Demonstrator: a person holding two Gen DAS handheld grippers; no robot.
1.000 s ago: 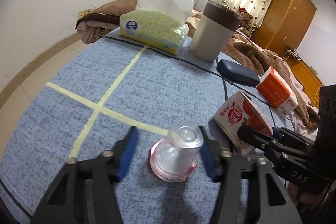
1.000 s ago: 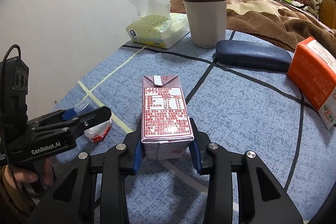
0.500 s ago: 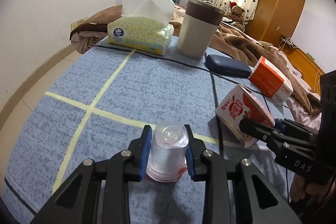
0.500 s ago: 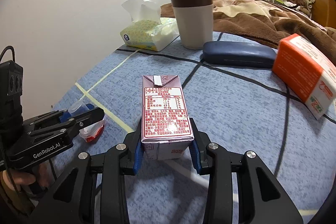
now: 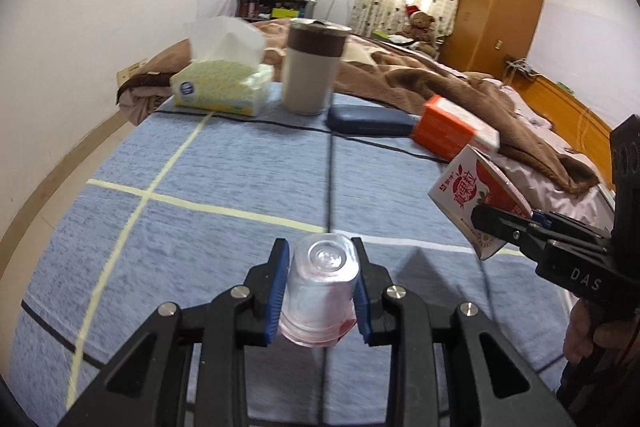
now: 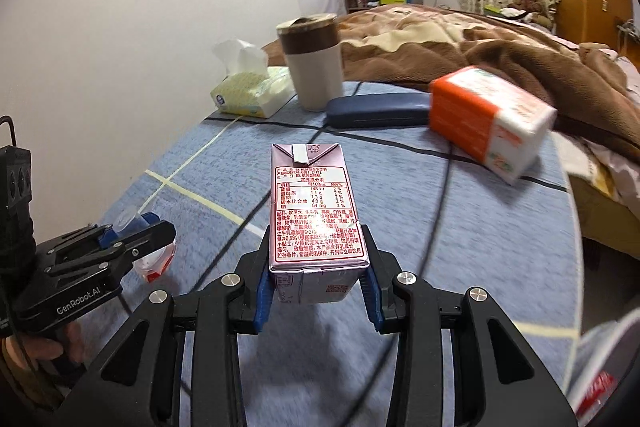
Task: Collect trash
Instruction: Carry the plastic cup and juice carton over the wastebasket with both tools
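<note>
Two trash items gripped and clear of the table; disposal outstanding.

Nearest the left wrist camera, the left gripper (image 5: 320, 291) is clamped on an inverted clear plastic cup (image 5: 322, 287) with a torn red-and-white lid at its lower rim; the cup appears lifted off the blue tablecloth (image 5: 240, 179). The right gripper (image 6: 316, 283) is clamped on the base of a pink drink carton (image 6: 314, 211), likewise held above the cloth. Judged from this, pick-up of both items is complete. Farther back, an orange box (image 5: 448, 131), a dark blue case (image 5: 368, 121), a lidded tumbler (image 5: 312, 67) and a tissue box (image 5: 224, 87) rest on the cloth; whether any counts as trash cannot be determined. No bin is visible, so depositing remains.
</note>
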